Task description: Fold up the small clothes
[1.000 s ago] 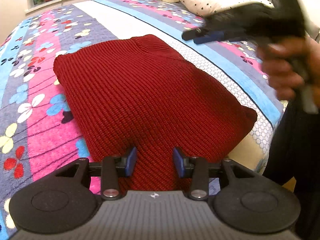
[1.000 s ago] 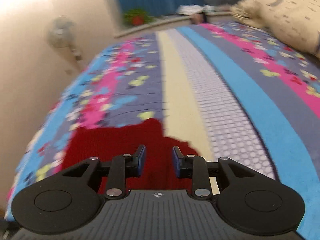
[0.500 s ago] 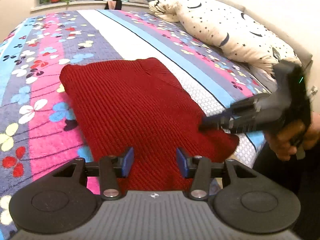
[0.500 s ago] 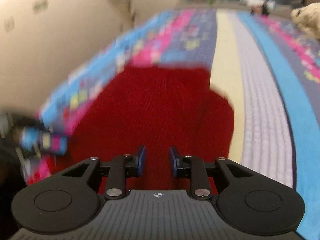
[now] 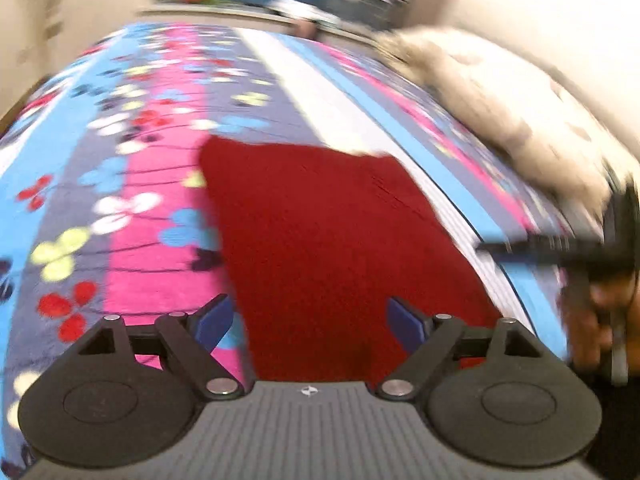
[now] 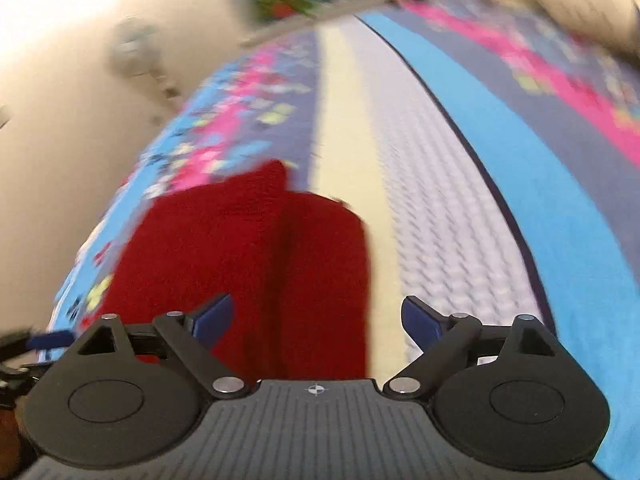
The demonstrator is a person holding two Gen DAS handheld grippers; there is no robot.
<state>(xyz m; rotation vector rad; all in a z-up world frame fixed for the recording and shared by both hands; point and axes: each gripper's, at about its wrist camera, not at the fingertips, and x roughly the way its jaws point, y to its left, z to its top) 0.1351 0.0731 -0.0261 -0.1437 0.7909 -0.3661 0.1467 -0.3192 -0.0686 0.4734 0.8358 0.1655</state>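
Blurring hides the knit of the folded red sweater point(image 5: 340, 248) lying on the floral bedspread point(image 5: 132, 220). Left gripper point(image 5: 310, 322) and right gripper point(image 6: 316, 320) jaws are opening, holding nothing, above the sweater's near edge.

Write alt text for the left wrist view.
A folded red knit garment lies on a bedspread striped in pink, blue and white with flowers, seen from above the left tongs, whose jaws are opening with nothing pinched. At the right edge, blurred, a hand holds the right tongs beside the garment; a pale pillow lies beyond.
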